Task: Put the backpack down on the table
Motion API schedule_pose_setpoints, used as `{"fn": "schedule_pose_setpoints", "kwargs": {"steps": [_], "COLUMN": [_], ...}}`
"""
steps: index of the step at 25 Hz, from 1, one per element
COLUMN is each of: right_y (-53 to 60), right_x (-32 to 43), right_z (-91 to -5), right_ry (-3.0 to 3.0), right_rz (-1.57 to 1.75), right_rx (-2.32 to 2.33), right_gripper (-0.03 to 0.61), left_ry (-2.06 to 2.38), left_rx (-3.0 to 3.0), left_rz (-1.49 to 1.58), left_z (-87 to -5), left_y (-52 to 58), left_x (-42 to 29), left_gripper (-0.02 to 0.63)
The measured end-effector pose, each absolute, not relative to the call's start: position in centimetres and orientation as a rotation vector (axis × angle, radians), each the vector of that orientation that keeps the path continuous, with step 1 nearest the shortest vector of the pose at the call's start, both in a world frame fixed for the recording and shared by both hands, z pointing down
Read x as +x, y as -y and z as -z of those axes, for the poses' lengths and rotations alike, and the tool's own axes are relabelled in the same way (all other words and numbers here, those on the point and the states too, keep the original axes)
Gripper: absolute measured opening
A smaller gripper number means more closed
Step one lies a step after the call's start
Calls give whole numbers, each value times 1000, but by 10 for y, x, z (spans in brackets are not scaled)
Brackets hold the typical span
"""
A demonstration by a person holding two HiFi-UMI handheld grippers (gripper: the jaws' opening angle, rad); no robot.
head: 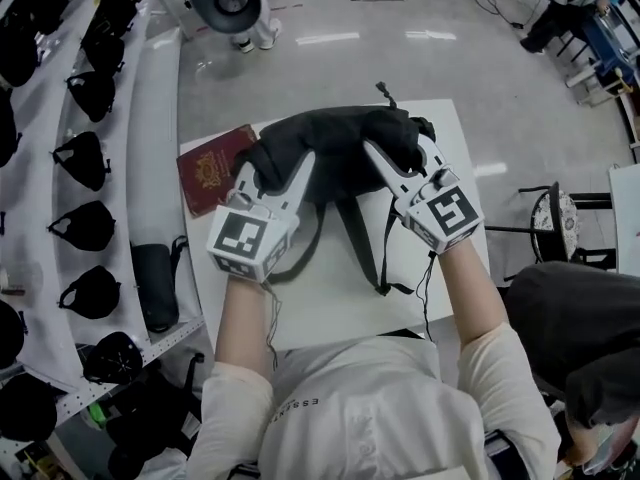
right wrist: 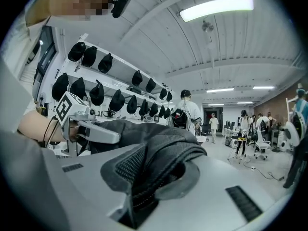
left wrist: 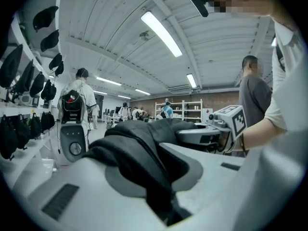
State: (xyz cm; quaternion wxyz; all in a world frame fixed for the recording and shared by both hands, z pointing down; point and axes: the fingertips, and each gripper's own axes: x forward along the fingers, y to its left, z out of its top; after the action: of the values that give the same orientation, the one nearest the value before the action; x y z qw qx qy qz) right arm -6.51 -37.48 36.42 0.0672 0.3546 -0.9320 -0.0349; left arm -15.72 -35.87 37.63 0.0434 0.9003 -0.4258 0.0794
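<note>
The left gripper (head: 268, 175) and the right gripper (head: 386, 158) each keep their jaws clenched on fabric of the backpack (head: 335, 140); it lies crosswise between them, over the far edge of the surface (head: 330, 303); its straps (head: 372, 240) hang toward the near edge.

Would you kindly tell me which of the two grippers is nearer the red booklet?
The left gripper: the red booklet lies right beside it, while the right gripper is across the backpack.

The backpack (head: 340, 153) is covering the red booklet's (head: 212, 171) right edge and burying the tips of the left tongs (head: 277, 168) and right tongs (head: 403, 154). The person's torso (head: 370, 408) is hiding the tabletop's (head: 330, 298) near edge.
</note>
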Motion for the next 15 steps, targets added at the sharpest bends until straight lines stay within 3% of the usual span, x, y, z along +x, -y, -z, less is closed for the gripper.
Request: {"fn": "schedule_pose_setpoints", "kwargs": {"steps": [15], "right_y": [350], "right_x": [-51], "right_z": [-391], "right_ry": [2852], "right_rz": [-50], "right_rx": [1022], "right_gripper": [91], "left_ry": [1225], "left_rx": [2681], "left_rz": [-257], "left_z": [-401], "left_y": [334], "left_x": [-145], "left_gripper": [77]}}
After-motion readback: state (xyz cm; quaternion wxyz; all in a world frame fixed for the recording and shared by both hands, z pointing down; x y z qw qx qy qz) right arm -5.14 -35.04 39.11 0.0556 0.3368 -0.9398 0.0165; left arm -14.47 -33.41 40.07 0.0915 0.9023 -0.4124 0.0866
